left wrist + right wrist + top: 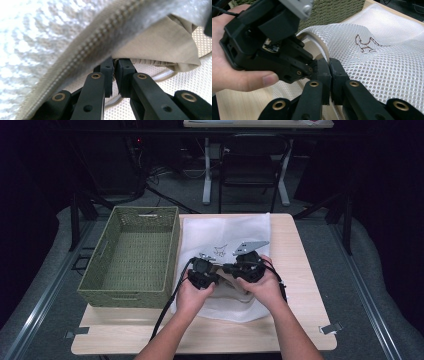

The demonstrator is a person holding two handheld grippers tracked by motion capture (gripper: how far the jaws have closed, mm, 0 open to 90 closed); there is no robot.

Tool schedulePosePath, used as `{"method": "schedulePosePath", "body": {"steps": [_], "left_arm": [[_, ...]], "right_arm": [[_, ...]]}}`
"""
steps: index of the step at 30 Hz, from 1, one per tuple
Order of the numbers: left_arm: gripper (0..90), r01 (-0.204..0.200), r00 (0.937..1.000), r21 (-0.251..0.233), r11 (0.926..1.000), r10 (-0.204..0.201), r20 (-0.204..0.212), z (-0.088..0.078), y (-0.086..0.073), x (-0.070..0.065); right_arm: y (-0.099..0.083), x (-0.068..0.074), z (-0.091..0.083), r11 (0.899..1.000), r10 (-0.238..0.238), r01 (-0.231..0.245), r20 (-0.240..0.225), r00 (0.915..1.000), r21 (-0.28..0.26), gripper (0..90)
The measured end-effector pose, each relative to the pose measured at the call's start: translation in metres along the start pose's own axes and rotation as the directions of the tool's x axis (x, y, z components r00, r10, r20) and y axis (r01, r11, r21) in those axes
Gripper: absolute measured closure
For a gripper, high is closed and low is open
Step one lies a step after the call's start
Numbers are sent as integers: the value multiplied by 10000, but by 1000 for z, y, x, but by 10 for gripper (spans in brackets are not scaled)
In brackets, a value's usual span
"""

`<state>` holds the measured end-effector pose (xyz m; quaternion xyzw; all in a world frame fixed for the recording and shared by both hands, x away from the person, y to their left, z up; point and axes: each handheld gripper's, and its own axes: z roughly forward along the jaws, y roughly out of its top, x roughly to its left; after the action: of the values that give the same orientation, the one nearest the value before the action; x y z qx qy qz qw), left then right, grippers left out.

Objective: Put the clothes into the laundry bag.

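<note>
High view, largest first: looked down on the desk (300, 270), with the green woven basket (145, 210) on its left part and the white mesh bag (225, 232) spread just beside it, near the middle. Found both hands, left hand (192, 295) and right hand (265, 287), brought close together over the bag's near edge.

Left gripper view: caught the left claw (114, 71) with jaws pressed fully together, tips tucked under the bag's zipper (100, 37), right at the edge of a beige cloth (162, 40) inside. Could not tell whether a sliver of fabric sat pinched between them.

Right gripper view: saw the right claw (329, 70) closed just as tight, nose against the bag's rim and almost touching the other gripper.

Judged the risks as follows. Could have snagged mesh or beige cloth in the zipper teeth if pulled while bunched. Could have lost the thin hem from such narrow tips. Could have knocked the two claws together, working so close. Could have dragged the whole bag across the desk, toward the basket, with nothing pinning it down.
</note>
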<state>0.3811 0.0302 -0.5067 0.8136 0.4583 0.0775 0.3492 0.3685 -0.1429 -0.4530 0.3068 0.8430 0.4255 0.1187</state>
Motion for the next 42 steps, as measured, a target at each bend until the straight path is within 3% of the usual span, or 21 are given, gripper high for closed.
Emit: {"method": "schedulePosePath", "body": {"steps": [16, 28, 42], "left_arm": [[846, 221, 9994, 34, 9998, -220, -255, 15, 13, 7], [841, 311, 9981, -133, 9994, -318, -522, 24, 15, 10], [813, 351, 9980, -156, 9993, -358, -515, 26, 14, 10]], "right_arm": [[0, 1, 0, 10000, -63, 63, -44, 10000, 23, 881], [0, 1, 1, 10000, -83, 83, -29, 10000, 46, 881], [-1, -2, 0, 10000, 28, -28, -45, 10000, -2, 881]]}}
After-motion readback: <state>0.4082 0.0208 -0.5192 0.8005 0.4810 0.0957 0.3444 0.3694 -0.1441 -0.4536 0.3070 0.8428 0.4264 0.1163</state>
